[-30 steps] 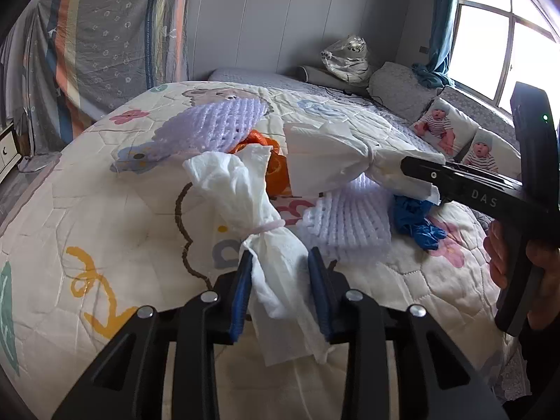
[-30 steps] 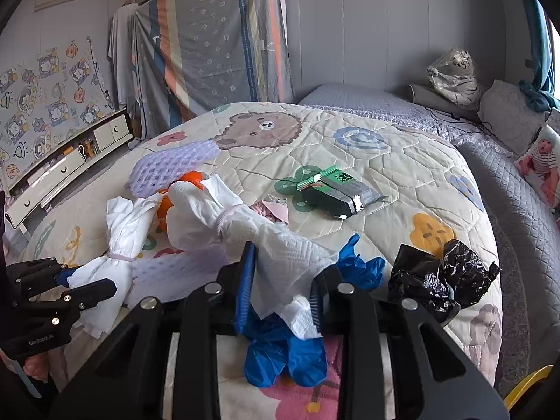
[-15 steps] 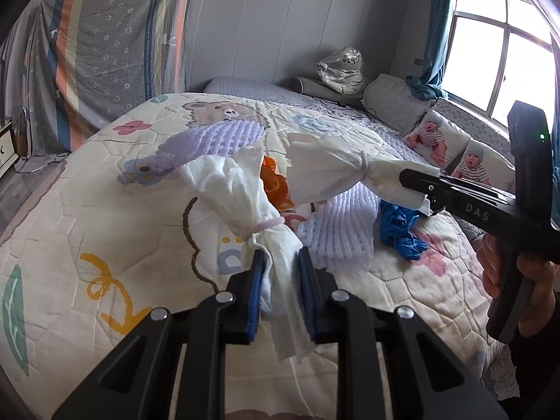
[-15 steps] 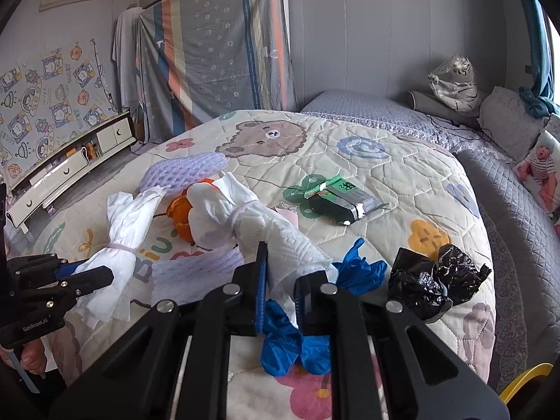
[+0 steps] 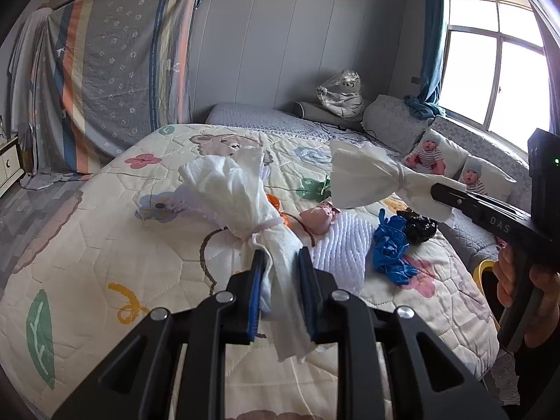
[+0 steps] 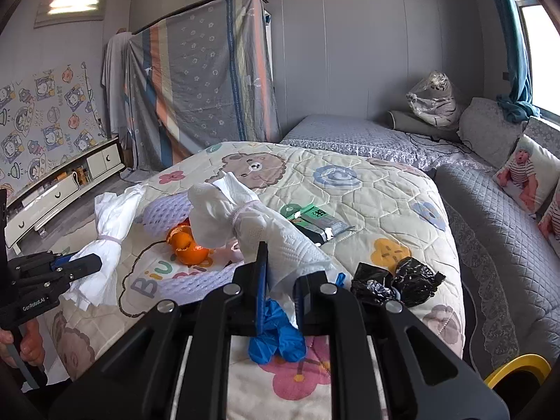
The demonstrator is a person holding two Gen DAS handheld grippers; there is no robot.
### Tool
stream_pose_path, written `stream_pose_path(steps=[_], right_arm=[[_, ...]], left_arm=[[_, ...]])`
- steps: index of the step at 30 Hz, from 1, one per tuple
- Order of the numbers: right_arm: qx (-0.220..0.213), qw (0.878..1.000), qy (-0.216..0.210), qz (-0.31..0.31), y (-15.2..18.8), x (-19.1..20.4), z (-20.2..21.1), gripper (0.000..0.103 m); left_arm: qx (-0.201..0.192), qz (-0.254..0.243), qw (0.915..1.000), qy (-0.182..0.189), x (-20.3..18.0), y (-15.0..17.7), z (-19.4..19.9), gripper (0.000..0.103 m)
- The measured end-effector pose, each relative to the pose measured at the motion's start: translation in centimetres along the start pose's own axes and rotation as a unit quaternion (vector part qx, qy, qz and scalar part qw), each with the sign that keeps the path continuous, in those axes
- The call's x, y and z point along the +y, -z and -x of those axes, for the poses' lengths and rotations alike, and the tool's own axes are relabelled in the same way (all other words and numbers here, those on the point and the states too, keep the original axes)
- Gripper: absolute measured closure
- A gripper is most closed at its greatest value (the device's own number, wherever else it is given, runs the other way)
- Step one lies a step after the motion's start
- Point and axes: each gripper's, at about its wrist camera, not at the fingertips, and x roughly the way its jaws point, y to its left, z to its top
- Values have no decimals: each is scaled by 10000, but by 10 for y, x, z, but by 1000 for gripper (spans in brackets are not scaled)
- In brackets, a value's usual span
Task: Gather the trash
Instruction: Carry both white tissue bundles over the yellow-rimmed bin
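Note:
Two white tissue bundles, each tied round the middle with a band, hang in the air above the bed. My left gripper (image 5: 280,262) is shut on one tissue bundle (image 5: 241,189), also seen at the left as tissue bundle (image 6: 112,224) in the left gripper (image 6: 75,267). My right gripper (image 6: 280,273) is shut on the other tissue bundle (image 6: 245,224); in the left wrist view this second tissue bundle (image 5: 371,178) sticks out of the right gripper (image 5: 439,190). Below on the quilt lie blue gloves (image 5: 392,248), black plastic (image 6: 395,280) and orange peel (image 6: 187,245).
The cartoon quilt (image 6: 350,182) also carries purple foam netting (image 5: 341,248), a green-and-black packet (image 6: 315,224) and a pink scrap (image 5: 316,218). A yellow rim (image 6: 518,367) shows past the bed's near right edge. Grey cushions (image 6: 490,133) and baby-print pillows (image 5: 434,150) line the right side.
Both grippers closed on their tissue bundles and lifted them off the quilt. The bundles now hang higher, uncovering the orange peel, foam netting and gloves beneath.

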Motion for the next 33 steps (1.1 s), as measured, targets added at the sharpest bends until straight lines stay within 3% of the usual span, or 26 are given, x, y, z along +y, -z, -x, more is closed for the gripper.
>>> stream_pose_path(steps=[14,33], right_arm=[[-175,9979,479,-395,11,-41,38,91],[-345,9803,1585,-1126,50,-120,105,91]], left_arm=[[-103,-292,9992,236,-34,-16,-3,84],[-53,-1003,9881,1165,-133,-33,-27,84]])
